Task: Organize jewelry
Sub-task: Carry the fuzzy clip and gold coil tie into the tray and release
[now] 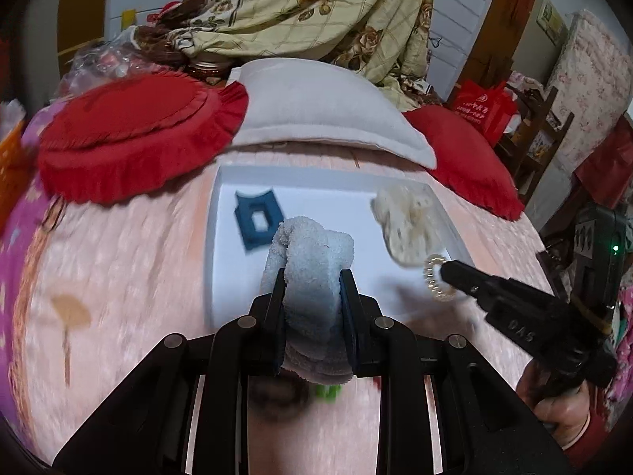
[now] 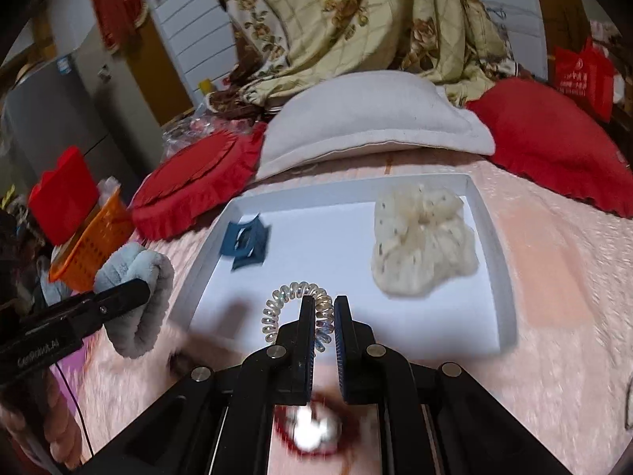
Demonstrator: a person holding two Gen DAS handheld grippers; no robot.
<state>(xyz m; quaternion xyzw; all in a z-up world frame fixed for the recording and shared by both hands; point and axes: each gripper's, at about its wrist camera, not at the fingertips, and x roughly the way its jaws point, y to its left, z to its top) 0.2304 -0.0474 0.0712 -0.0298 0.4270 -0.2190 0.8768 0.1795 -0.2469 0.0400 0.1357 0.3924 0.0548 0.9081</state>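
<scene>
Jewelry pieces show first in the left wrist view: a fluffy pale-blue terry scrunchie (image 1: 312,277) is clamped in the left gripper (image 1: 312,281) above a shallow white tray (image 1: 316,198) holding a flat blue square clip (image 1: 257,219) and a cream ruffled scrunchie (image 1: 407,225). In the right wrist view, the right gripper (image 2: 325,308) pinches a clear spiral coil hair tie (image 2: 292,308) over the same tray on a pink quilted bedspread (image 2: 554,297).

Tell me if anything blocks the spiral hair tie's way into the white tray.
Nothing visible does. The right hand-held gripper holds the clear spiral coil hair tie over the shallow white tray's bare near floor; the cream ruffled scrunchie and dark blue square clip lie farther back.
</scene>
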